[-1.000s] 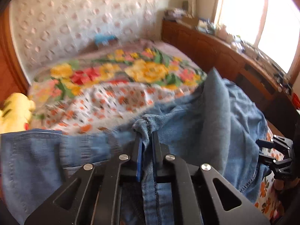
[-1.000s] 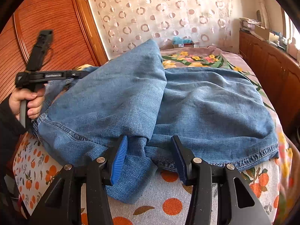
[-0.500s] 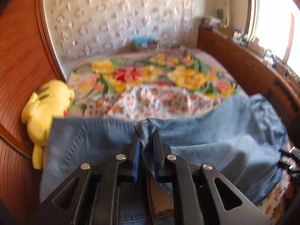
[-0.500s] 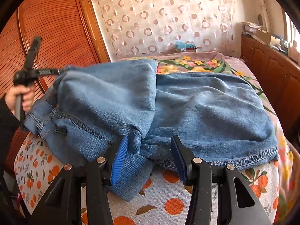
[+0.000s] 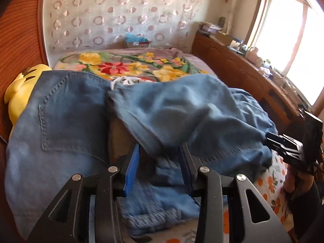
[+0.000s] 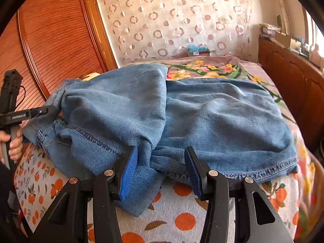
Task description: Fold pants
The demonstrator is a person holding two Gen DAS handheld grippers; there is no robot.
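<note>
While the pants [image 6: 166, 117] lie half-folded across the bed [image 6: 182, 218], filling the middle of the right wrist frame, both grippers stand released: the left gripper [image 5: 160, 172] has its jaws spread around bunched denim, the right gripper [image 6: 161, 170] straddles the hem at lower centre. Nothing pins the fold, so the raised flap may slump; clenching on this bunch would likely grab several layers and drag the fold askew.

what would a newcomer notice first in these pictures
A rumpled pair of blue jeans fills the near end of the bed, on a sheet printed with oranges. Both grippers, left and right, stand open at its near edge. A yellow plush toy peeks out behind the jeans, by the wooden wall.
</note>
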